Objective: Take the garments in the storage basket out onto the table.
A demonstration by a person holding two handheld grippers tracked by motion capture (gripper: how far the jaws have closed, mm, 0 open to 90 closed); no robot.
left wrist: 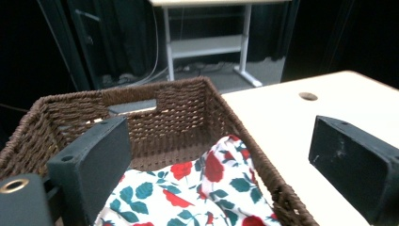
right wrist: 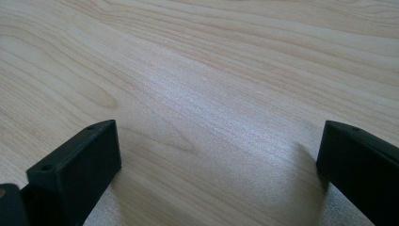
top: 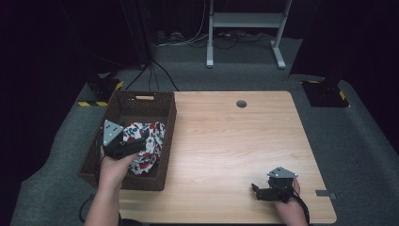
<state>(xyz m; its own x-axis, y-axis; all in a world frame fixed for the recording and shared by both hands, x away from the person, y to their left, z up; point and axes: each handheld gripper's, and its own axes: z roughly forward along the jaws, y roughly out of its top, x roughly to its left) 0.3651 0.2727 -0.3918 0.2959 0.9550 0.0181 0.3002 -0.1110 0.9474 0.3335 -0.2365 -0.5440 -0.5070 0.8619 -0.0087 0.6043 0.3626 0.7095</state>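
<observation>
— Where's the cloth right now?

— The floral cloth [top: 147, 141] lies bunched in the wicker basket [top: 141, 100], which sits at the table's left edge. It's heaped toward the basket's right wall and near end; the far end of the basket shows bare weave. In the left gripper view I see its red roses and green leaves just beneath my jaws.

— And your left tool?

— My left gripper [top: 123, 149] hangs over the near half of the basket, jaws spread wide with nothing between them. I can't tell whether it touches the fabric or floats just above it.

— The right one?

— The right gripper [top: 260, 191] rests low near the table's [top: 226, 141] front right corner, also gaping wide, with bare wood in front of it.

— So which step is this?

— I judge it's the moment at the basket: cloth inside, left tool free of it. Next I'd either drop the jaws onto a raised fold and close, or lift straight up so no pad snags the weave of the right wall.
</observation>
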